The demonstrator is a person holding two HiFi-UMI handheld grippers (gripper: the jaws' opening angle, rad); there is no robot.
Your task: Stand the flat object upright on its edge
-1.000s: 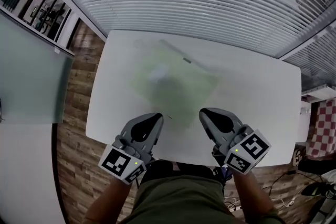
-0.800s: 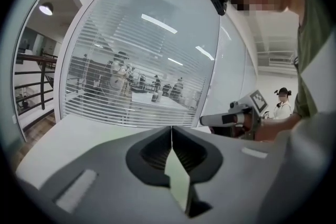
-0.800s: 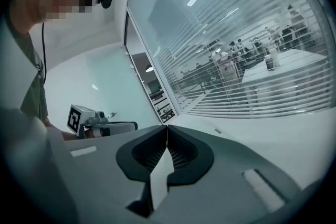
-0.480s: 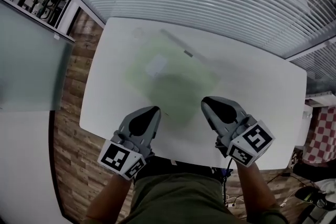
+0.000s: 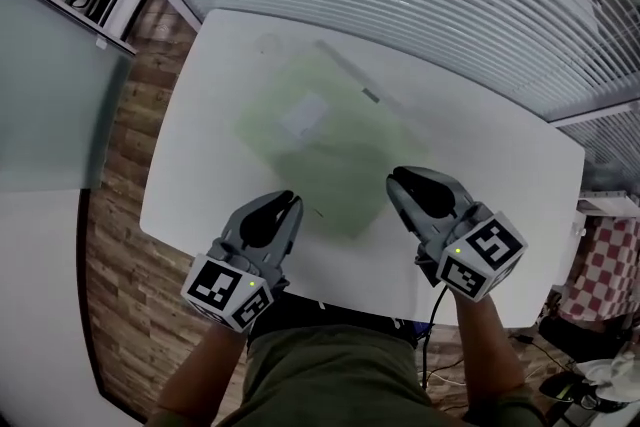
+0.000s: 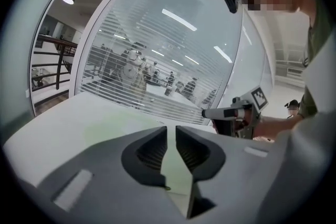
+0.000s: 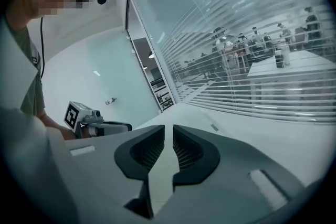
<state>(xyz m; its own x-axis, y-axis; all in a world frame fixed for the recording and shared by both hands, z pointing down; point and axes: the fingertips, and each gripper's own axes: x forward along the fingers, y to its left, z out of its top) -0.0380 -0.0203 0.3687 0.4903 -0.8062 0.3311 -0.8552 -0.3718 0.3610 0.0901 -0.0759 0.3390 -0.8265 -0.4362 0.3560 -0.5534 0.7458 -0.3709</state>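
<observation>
Compared with a second ago, both grippers are seen closer to the table (image 5: 500, 175) and further in over its near edge. The green sheet (image 5: 330, 155) is unmoved, lying flat at the middle of the tabletop.

The left gripper (image 5: 288, 201) is now held at the sheet's 7 o'clock. Its jaws have just been opening and are parted by a narrow slit, with nothing pinched; only the pale green surface is seen through the gap. The right gripper (image 5: 397, 178) is placed at the sheet's 4 o'clock, just beside its edge. Its jaws have also just been eased apart to a thin gap, and they are empty.

The sheet's outline is hard to trace against the white top, most of all at 9 o'clock. Whether either gripper touches the sheet or the table cannot be told. Both forearms are cut off by the bottom edge of the head view.

A white label (image 5: 303, 117) is seen toward the sheet's 11 o'clock and a small grey tab (image 5: 371, 96) at 1 o'clock; no print can be read on either. Only black-and-white squares are shown on the marker cubes.
</observation>
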